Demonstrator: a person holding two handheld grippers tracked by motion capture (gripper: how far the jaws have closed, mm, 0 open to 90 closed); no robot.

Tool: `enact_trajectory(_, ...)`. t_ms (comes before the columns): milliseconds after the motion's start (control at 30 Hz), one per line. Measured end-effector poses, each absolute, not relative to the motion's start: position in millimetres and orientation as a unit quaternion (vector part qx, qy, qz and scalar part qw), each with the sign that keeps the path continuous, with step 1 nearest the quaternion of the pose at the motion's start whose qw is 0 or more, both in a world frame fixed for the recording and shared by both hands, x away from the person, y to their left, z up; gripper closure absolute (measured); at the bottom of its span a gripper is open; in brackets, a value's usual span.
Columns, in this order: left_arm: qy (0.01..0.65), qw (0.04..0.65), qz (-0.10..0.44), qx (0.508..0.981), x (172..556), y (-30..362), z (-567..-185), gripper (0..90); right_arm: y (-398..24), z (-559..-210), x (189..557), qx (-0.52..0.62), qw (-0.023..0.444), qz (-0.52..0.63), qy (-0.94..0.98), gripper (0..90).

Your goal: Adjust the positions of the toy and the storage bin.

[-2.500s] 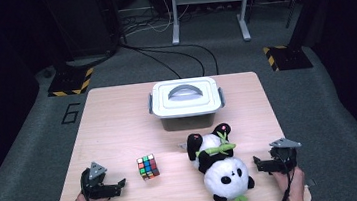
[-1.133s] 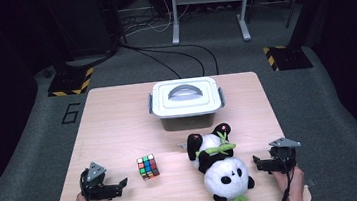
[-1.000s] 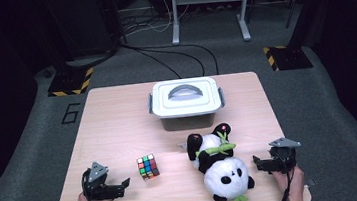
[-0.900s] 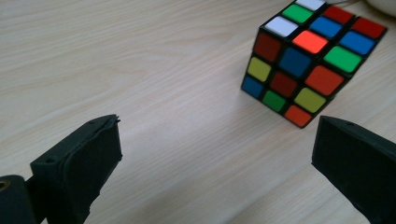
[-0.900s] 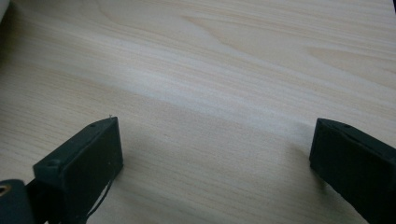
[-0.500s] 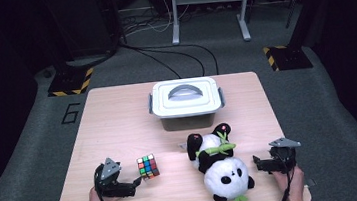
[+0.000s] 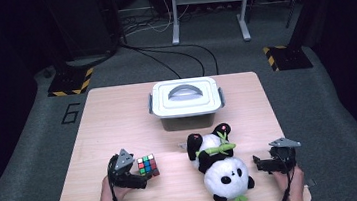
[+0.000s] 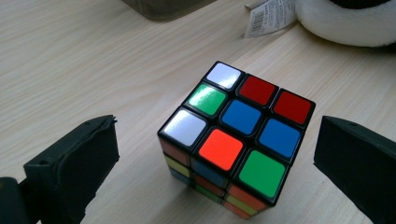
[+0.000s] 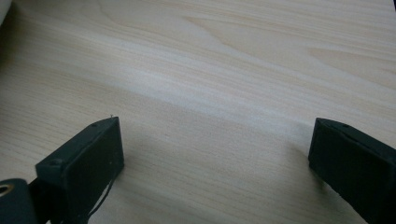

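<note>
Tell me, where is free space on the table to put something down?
Bare wood lies left of the lidded box, and between the box and the puzzle cube. It is crowded around the plush panda, beside the right hand-held gripper.

High view: fixed above the near edge, facing forward and down over the whole table [image 7: 117, 112]. Left gripper view: low and close, looking along its jaws at the cube [image 8: 236, 140], which the high view shares [image 7: 147, 165]. Right gripper view: low, close to bare tabletop.
</note>
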State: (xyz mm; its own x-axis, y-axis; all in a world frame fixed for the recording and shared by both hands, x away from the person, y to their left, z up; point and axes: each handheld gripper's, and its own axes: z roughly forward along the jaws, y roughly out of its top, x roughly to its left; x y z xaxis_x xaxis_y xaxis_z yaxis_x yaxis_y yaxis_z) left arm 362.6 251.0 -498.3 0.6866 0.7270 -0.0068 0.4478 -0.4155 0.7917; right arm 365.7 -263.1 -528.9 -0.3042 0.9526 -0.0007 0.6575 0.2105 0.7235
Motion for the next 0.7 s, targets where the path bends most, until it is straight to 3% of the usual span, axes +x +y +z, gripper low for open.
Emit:
enact_trajectory(67, 0.352, 0.405, 0.165, 0.827, 364.4, 249.7, -500.0, 1.7, -263.1, -528.9, 365.6, 0.542, 0.232, 0.318, 0.742, 2.6)
enact_trajectory(167, 0.334, 0.416, 0.157, 0.831, 363.7, 248.7, -502.4, 17.6, -263.3, -528.9, 365.6, 0.542, 0.233, 0.317, 0.743, 2.8)
enact_trajectory(233, 0.331, 0.412, 0.155, 0.835, 363.3, 248.2, -504.6, 20.5, -263.2, -528.8, 365.6, 0.542, 0.233, 0.318, 0.742, 2.8)
enact_trajectory(333, 0.336, 0.418, 0.155, 0.83, 362.7, 248.9, -508.9, 32.5, -263.3, -528.8, 365.6, 0.542, 0.233, 0.317, 0.742, 2.9)
enact_trajectory(700, 0.338, 0.426, 0.175, 0.821, 356.7, 247.7, -511.7, 34.1, -263.5, -528.8, 365.7, 0.542, 0.235, 0.318, 0.741, 3.6)
